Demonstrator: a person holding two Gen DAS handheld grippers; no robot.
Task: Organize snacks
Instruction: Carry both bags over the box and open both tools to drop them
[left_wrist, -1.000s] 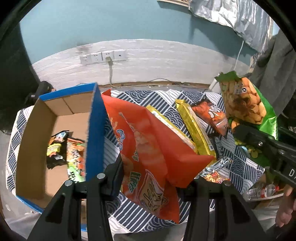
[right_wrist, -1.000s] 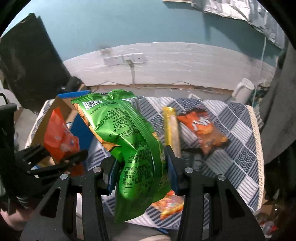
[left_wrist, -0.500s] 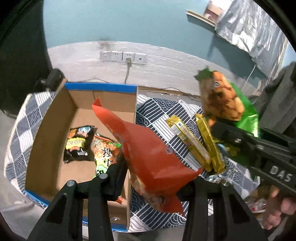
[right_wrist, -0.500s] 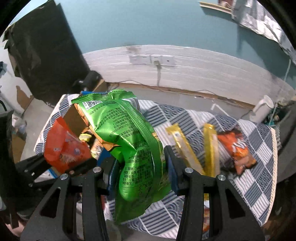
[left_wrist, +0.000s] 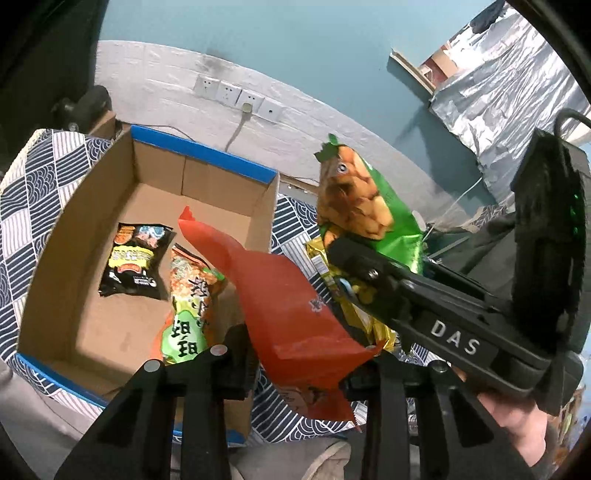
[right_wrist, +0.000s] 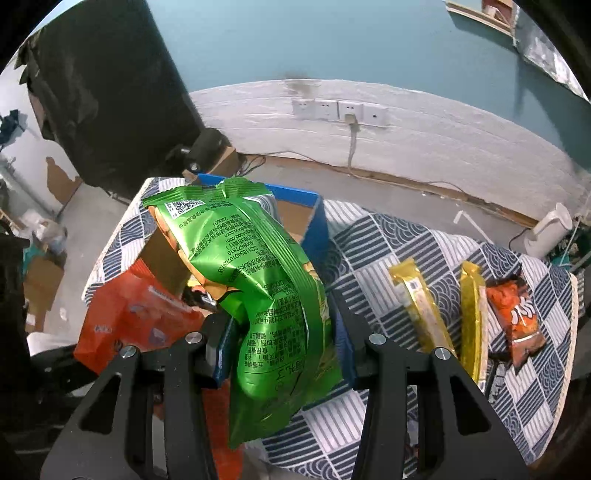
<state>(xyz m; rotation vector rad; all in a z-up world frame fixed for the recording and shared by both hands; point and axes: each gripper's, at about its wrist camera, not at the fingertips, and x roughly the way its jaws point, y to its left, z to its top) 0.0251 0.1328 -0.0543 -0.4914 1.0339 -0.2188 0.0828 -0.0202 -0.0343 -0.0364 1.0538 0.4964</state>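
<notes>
The lower part of the green snack bag (left_wrist: 373, 206) is hidden behind the right hand-held gripper (left_wrist: 354, 258). The cardboard box (right_wrist: 314, 229) is largely covered by that bag. The red snack bag (right_wrist: 133, 317) is partly concealed.

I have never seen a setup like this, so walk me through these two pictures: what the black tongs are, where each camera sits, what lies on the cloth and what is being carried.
There is no robot. A person holds a two-finger gripper in each hand, with a wide-angle camera on each looking along its fingers.

The left gripper is shut on a red snack bag, over the edge of a cardboard box that already holds two packets. Its jaws have just been closing on the bag.

The right gripper is shut on a green snack bag.

On the patterned tablecloth lie two yellow bars and an orange packet.
</notes>
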